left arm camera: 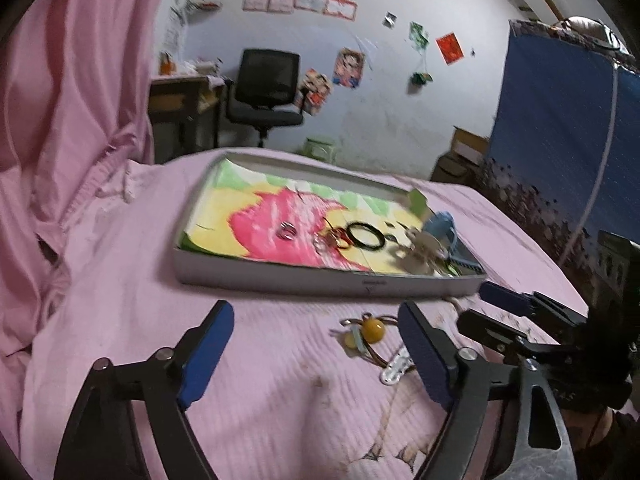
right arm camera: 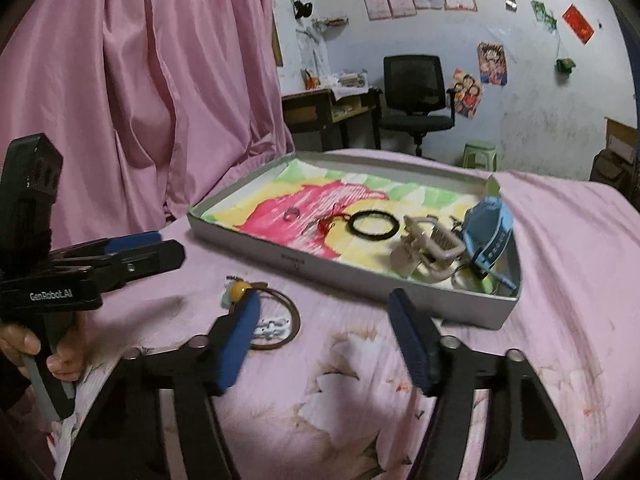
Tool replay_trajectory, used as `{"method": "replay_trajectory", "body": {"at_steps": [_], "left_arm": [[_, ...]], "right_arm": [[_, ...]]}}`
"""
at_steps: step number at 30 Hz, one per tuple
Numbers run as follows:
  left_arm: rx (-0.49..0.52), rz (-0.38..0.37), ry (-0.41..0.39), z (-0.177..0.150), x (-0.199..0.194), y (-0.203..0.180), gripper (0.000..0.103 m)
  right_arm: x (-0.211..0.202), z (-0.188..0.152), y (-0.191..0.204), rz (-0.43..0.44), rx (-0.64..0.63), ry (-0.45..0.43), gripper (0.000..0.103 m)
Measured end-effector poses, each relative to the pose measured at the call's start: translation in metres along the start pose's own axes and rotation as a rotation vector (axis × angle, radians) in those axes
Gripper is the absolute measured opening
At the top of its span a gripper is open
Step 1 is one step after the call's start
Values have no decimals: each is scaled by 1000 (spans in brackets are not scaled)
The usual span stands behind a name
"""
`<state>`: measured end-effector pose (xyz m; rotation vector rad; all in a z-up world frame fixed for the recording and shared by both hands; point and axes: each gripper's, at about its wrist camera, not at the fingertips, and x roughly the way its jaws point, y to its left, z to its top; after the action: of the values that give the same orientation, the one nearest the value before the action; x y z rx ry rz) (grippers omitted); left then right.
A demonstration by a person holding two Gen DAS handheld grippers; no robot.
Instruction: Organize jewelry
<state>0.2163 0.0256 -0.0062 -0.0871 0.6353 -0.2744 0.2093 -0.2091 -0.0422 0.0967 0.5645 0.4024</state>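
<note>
Jewelry left out: yellow-bead piece [left arm camera: 376,326], thin hoop [right arm camera: 280,320] and white clip [left arm camera: 394,370], just in front of my tray [left arm camera: 320,278].
Handling: light, slippery; I'd pinch the bead.
Left gripper [left arm camera: 316,354]: wide open, empty.
Right gripper [right arm camera: 324,344]: wide open, empty.

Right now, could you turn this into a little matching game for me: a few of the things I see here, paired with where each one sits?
Things:
1. black ring
2. yellow bead
3. blue strap
4. office chair

Places:
A. on the pink bedspread, outside the tray
B. by the far wall
C. middle of the tray
D. right end of the tray

Pairs: 1-C, 2-A, 3-D, 4-B
</note>
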Motion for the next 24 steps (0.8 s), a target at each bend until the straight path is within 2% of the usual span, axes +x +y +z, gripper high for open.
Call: {"method": "replay_trajectory", "body": {"at_steps": [6, 8, 14, 17, 20, 24], "left_arm": [[-2, -67, 72, -2, 15, -3, 60], [-11, -101, 96, -2, 21, -2, 54], [-51, -164, 151, -2, 36, -1, 49], [-62, -179, 175, -3, 41, -1, 48], [-71, -191, 201, -4, 46, 0, 45], [-94, -206, 228, -5, 53, 4, 41]], "right_arm": [[9, -5, 6, 40, -14, 41, 35], [11, -5, 8, 53, -18, 48, 33], [17, -8, 12, 83, -31, 75, 33], [21, -9, 14, 96, -40, 92, 33], [26, -10, 17, 109, -47, 111, 27], [29, -11, 19, 120, -49, 121, 27]]}}
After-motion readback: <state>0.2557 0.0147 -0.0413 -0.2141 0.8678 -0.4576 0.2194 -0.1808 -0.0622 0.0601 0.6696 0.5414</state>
